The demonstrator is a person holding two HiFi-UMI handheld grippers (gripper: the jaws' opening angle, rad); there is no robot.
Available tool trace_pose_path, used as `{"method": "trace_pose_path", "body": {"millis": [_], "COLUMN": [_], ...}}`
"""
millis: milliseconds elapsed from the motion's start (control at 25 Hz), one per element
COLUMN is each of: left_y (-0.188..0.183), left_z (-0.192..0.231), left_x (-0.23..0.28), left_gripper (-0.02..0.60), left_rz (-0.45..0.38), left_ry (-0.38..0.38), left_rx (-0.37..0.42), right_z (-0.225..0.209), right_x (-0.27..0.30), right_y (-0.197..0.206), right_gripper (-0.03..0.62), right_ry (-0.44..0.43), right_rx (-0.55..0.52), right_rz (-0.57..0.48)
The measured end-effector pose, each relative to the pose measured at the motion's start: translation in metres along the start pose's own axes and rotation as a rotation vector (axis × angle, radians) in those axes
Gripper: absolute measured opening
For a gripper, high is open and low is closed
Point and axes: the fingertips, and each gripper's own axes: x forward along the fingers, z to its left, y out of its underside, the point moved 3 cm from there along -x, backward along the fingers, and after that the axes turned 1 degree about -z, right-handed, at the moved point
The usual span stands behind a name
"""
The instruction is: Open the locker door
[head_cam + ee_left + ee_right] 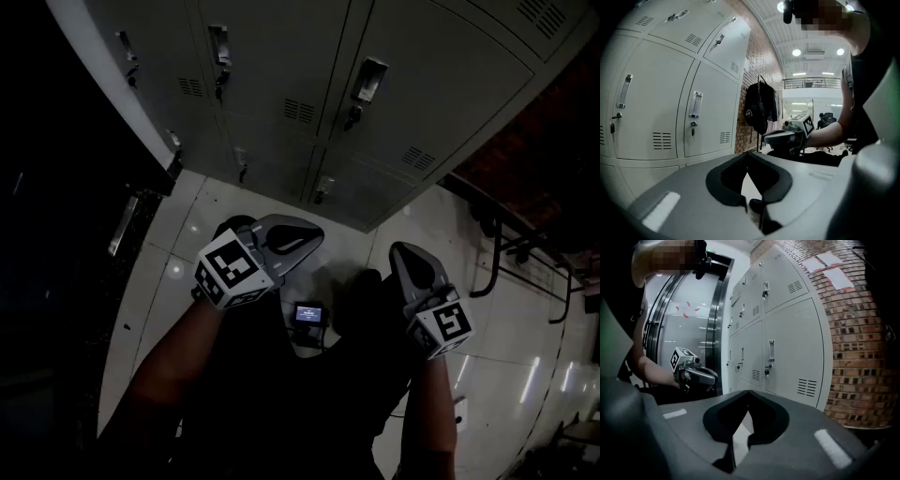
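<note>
A bank of grey lockers (300, 56) stands ahead of me, all doors shut, each with a vertical handle (368, 82) and a small lock below it. My left gripper (312, 232) is held low over the floor, well short of the lockers, its jaws together and empty. Level with it, my right gripper (397, 251) is also shut on nothing. In the left gripper view the jaws (749, 153) point past a lower door's handle (696, 104). The right gripper view has its jaws (749, 393) aimed toward a locker handle (771, 350).
A black bag (759, 108) hangs on the brick wall right of the lockers. A brick wall (862, 333) with taped papers adjoins the lockers. A black metal rack (506, 234) stands at the right. A small lit screen (308, 314) hangs at my waist. A dark door frame (131, 216) lies left.
</note>
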Motion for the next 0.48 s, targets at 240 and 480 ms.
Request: {"method": "trace_pose_path", "body": {"millis": [240,480], "left_y": [0.004,0.0], "left_z": [-0.002,0.001], "left_x": [-0.003,-0.01], "left_gripper": [0.012,0.012], "left_rz": [0.023,-0.006], "left_ry": [0.005,0.002], "left_rx": [0.003,-0.006], "right_z": [0.006,-0.004], "right_x": [0.027,0.082], "right_y": [-0.004,-0.02], "right_gripper": [0.038,0.037], "right_ry": [0.005,0.061], "right_rx": [-0.092,-0.316], "right_rz": [0.016,0.099]}}
